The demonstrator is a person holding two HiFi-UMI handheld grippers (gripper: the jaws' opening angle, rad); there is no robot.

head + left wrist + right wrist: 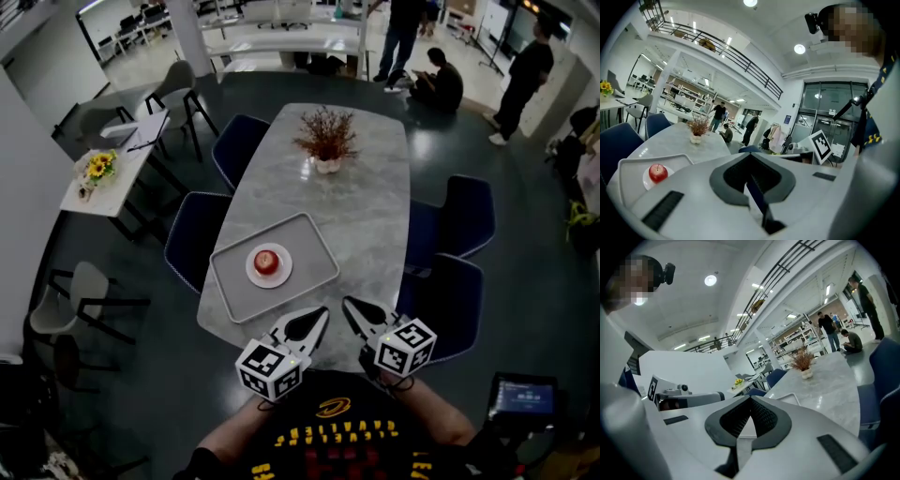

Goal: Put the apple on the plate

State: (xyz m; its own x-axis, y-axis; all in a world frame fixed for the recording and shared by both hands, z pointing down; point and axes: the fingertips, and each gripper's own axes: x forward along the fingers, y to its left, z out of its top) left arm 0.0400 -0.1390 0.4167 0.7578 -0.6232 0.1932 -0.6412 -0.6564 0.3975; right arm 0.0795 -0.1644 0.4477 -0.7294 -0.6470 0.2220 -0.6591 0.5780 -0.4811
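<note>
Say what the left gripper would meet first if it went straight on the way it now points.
Probably the dark blue padded chair beyond the right edge of the grey marble table; depth is unclear. The left gripper aims right of the red apple.

Before you, the red round apple sits on the small white round plate in the grey rectangular tray at the near end of the pale marble table, the potted dried plant behind it.
</note>
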